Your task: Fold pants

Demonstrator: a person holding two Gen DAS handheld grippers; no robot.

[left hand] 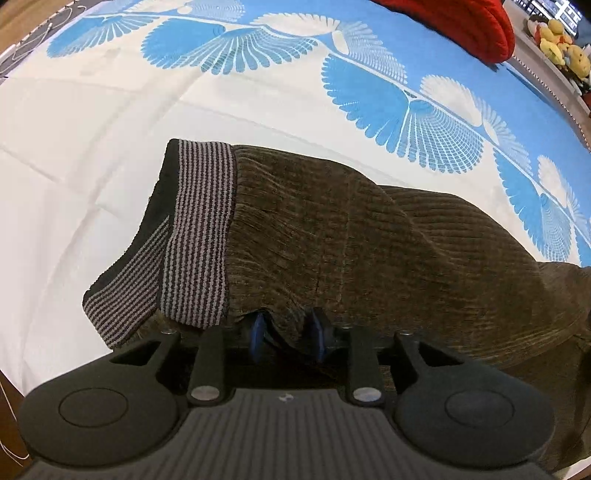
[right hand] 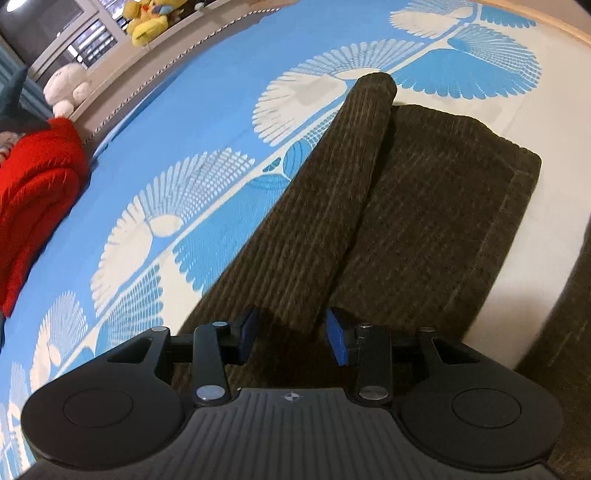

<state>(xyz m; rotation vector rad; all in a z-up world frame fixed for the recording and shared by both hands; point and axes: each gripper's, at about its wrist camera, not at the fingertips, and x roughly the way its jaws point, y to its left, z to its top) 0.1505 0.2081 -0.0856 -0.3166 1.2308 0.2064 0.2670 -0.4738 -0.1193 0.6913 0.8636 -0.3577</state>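
Tongs first: our left tongs (left hand: pixel 286 334) are pinching the near edge of the pants (left hand: pixel 369 236), the blue pads (left hand: pixel 258 330) drawn narrow with brown corduroy bunched between them. We are seeing the striped waistband (left hand: pixel 199 236) just to the left of that grip, its top edge turned over so the dark lining is showing. From there the pants are running off to the right, draped and rumpled, across the bed sheet (left hand: pixel 92 147).

Our right tongs (right hand: pixel 291 334) are gripping a fold of a pant leg (right hand: pixel 332 206), one blue pad (right hand: pixel 338 341) on each side and cloth filling the gap between them. That leg is stretching away from us as a long ridge. Just beside it on the right, touching it, the other leg (right hand: pixel 443 206) is lying flat, its hem (right hand: pixel 517 192) squared off at the far end.

The pants are lying on the sheet, partly on its white half and partly on its blue half with the white fan pattern (right hand: pixel 147 229). Farther out, a red blanket (right hand: pixel 33 199) is sitting on the blue part, well apart from the pants. Beyond the bed's edge, yellow plush toys (right hand: pixel 147 18) and a white one (right hand: pixel 68 86) are resting on a ledge.
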